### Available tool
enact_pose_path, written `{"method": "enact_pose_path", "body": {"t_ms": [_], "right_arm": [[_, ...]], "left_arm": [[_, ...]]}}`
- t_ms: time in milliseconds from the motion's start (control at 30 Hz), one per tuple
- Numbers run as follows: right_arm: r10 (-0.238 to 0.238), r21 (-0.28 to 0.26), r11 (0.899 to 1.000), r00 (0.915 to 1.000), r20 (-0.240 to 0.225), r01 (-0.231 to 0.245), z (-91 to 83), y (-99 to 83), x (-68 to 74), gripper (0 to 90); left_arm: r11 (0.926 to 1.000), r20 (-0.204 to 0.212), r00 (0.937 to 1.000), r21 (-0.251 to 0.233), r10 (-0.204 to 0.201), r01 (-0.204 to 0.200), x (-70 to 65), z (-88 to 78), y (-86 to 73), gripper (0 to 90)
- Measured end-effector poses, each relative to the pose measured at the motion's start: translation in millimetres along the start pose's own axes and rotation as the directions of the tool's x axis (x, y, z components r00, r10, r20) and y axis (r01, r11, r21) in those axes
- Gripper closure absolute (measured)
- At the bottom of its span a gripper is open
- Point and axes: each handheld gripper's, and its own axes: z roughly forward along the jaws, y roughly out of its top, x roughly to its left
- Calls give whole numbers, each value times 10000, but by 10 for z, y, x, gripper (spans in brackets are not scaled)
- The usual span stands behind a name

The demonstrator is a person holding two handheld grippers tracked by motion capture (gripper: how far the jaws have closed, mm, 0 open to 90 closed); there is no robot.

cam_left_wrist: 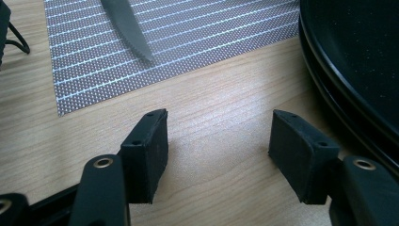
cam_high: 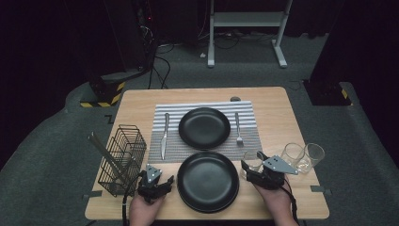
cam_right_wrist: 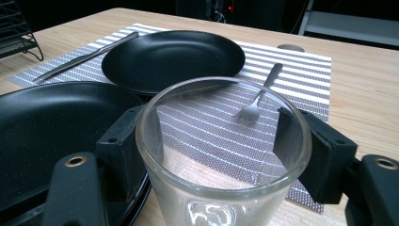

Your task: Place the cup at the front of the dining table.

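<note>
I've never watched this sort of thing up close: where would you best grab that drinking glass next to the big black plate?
Around the upper wall, one pad on each side. The glass stands upright and round, so a level approach from the near table edge suits it. The right gripper already brackets it that way, beside the plate; whether the pads press, I can't tell.

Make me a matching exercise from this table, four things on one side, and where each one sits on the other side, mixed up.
Things:
1. knife
2. fork
3. wire basket
4. glass

Places:
A. between the fingers of the right gripper
B. on the striped mat, right of the far plate
C. at the table's left edge
D. on the striped mat, left of the far plate

Pairs: 1-D, 2-B, 3-C, 4-A
</note>
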Motion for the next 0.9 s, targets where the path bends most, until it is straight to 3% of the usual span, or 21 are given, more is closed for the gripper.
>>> {"method": "enact_pose_path", "body": {"t_ms": [333, 533, 900], "right_arm": [[-24, 372, 9993, 9999, -100, 28, 15, 50, -12, 282], [230, 451, 9987, 9995, -219, -220, 14, 74, -58, 283], [253, -208, 9995, 9995, -190, -257, -108, 160, -92, 283]], "left_arm": [[10000, 0, 10000, -5, 20, -20, -1, 1, 0, 379], [10000, 0, 10000, -10, 15, -15, -1, 1, 0, 379], [10000, -2, 10000, -5, 23, -23, -1, 1, 0, 379]]}}
